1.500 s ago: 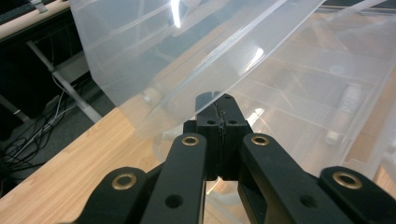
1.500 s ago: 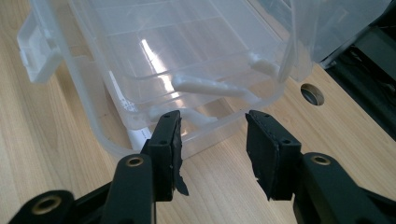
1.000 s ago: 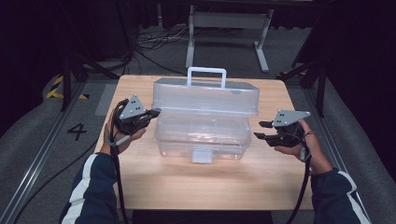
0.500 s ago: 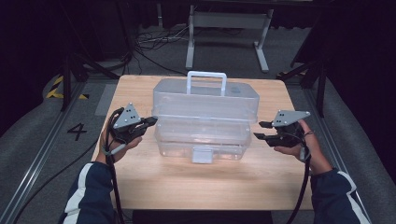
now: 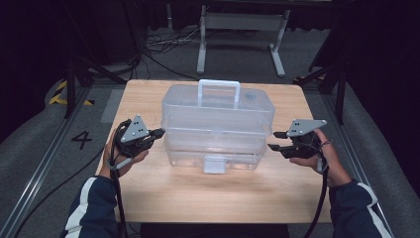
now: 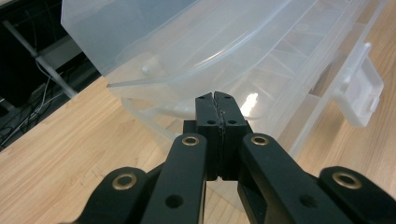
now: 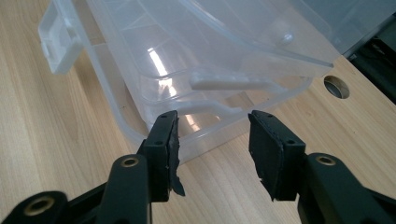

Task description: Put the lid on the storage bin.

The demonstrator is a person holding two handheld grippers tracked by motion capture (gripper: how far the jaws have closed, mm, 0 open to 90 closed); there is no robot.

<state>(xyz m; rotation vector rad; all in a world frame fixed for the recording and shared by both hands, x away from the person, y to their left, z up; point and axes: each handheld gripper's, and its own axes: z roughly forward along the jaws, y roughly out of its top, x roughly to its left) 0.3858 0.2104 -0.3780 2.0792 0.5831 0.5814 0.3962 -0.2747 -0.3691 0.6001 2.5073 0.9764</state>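
Note:
A clear plastic storage box (image 5: pixel 218 129) with a white handle (image 5: pixel 219 89) and a front latch (image 5: pixel 214 164) stands in the middle of the wooden table (image 5: pixel 198 198). My left gripper (image 5: pixel 161 132) is shut with nothing between its jaws, its tips at the box's left end. In the left gripper view the shut tips (image 6: pixel 215 95) sit just under the lid's raised rim (image 6: pixel 187 79). My right gripper (image 5: pixel 275 141) stands open just off the box's right end. In the right gripper view its jaws (image 7: pixel 212 126) frame the base's corner (image 7: pixel 210 51) without touching it.
The latch (image 7: pixel 58 44) hangs loose on the front wall. A round hole (image 7: pixel 337 86) is cut in the tabletop near the right end. Bare wood lies in front of the box. A metal stand (image 5: pixel 240 29) and cables lie on the floor behind the table.
My left gripper has moved down and toward the person along the box's left end. The lid and handle sit a little lower. The right gripper has held still.

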